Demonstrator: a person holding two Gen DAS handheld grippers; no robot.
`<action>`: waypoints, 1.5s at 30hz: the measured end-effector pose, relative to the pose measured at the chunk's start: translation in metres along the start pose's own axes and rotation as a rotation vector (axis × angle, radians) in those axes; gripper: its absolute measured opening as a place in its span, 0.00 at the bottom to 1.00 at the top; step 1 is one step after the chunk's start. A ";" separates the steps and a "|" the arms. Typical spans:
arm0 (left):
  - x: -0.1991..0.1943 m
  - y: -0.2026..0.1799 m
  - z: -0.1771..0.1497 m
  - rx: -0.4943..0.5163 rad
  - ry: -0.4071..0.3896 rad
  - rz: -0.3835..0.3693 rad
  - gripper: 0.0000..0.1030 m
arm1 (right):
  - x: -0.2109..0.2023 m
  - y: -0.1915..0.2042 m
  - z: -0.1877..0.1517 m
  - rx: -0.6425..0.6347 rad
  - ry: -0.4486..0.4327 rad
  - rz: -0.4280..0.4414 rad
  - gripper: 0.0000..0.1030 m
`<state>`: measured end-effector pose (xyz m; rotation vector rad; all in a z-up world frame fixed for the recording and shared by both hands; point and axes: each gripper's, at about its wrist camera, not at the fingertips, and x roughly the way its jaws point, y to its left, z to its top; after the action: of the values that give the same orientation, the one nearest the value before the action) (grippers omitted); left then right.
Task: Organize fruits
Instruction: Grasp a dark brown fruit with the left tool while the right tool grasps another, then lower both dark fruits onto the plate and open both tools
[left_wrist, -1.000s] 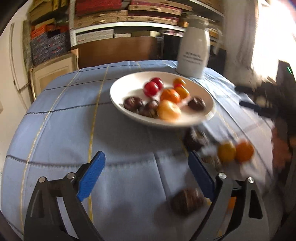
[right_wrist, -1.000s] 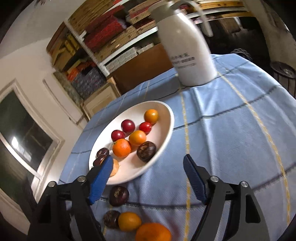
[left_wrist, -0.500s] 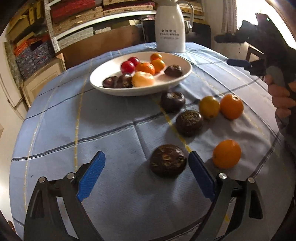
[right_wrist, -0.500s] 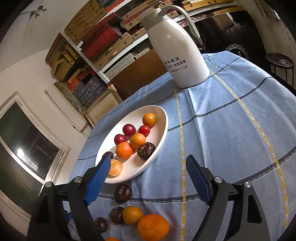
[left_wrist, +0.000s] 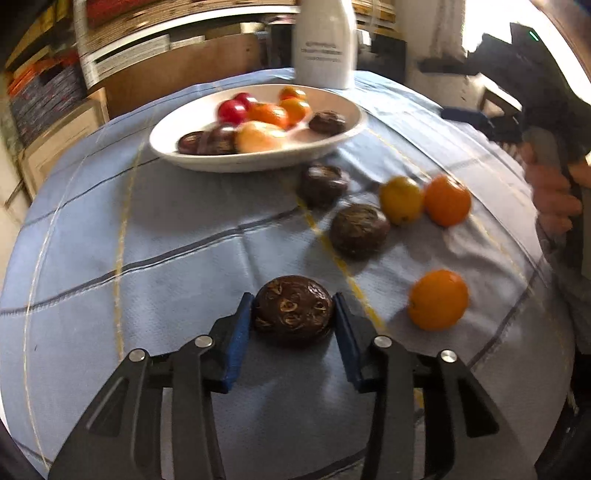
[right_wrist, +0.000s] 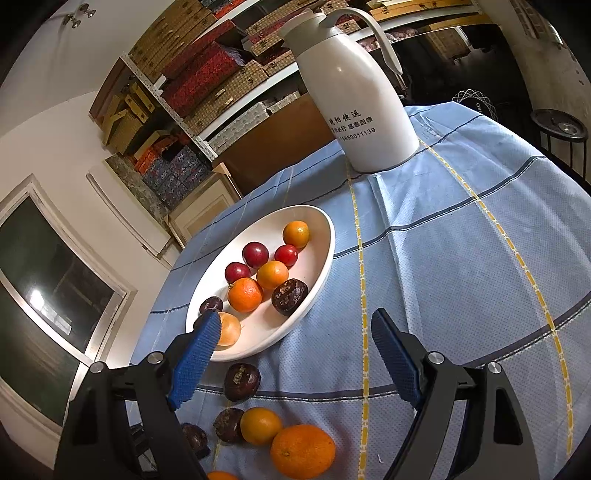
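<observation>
My left gripper low centre of frame, jaws just closed in, blue pads pressing both sides of dark wrinkled fruit resting on blue tablecloth. Orange to right. White bowl of fruit upper centre. My right gripper spread wide, nothing between, above tablecloth beside bowl.

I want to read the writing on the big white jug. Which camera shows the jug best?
The right wrist view. There the white jug stands sharp and whole on the blue tablecloth, with its lid, handle and printed writing clear. The left wrist view shows only its blurry lower body, cut off at the top, behind the white plate.
</observation>
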<state>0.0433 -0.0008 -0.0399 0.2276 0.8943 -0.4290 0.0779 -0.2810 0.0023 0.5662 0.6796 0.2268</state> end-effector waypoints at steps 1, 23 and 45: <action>0.000 0.006 0.002 -0.022 -0.005 0.017 0.41 | 0.001 0.001 0.000 -0.004 0.004 0.001 0.82; 0.027 0.041 0.029 -0.120 -0.010 0.101 0.41 | 0.087 0.100 -0.058 -0.431 0.350 -0.131 0.54; 0.021 0.038 0.026 -0.122 -0.035 0.013 0.41 | 0.033 0.081 -0.050 -0.371 0.207 -0.027 0.45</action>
<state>0.0905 0.0178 -0.0403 0.1133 0.8813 -0.3642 0.0692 -0.1805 -0.0009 0.1789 0.8215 0.3797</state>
